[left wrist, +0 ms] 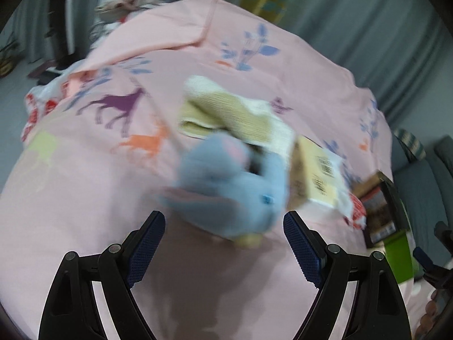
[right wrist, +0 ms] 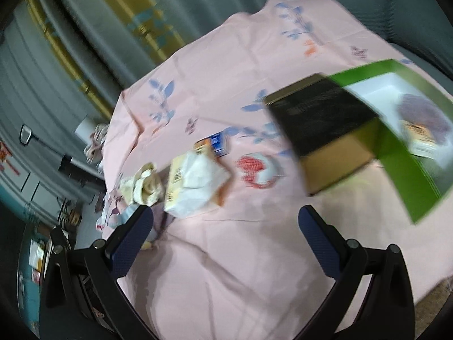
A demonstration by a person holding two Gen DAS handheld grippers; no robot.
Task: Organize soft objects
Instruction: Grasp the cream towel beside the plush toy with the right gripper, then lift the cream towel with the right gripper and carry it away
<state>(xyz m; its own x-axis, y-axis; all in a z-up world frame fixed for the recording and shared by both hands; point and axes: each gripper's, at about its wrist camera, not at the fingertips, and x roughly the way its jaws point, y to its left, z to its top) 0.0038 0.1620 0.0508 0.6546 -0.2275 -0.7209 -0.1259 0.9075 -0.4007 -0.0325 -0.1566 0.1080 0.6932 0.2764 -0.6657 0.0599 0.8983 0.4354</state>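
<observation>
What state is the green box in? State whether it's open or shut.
Open. The green box shows its white inside, its black lid lies beside it, and a purple soft object sits inside.

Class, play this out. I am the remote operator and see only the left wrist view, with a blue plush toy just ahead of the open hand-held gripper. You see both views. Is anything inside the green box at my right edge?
Observer: Yes. The right wrist view shows the green box open, with a purple fluffy item lying on its white inside.
Operator: Is the right hand-held gripper carrying anything?
Observer: No. The right hand-held gripper is open, with nothing between its jaws.
Operator: Is anything beyond the white pack?
Observer: A small blue and orange carton lies just past the white pack.
</observation>
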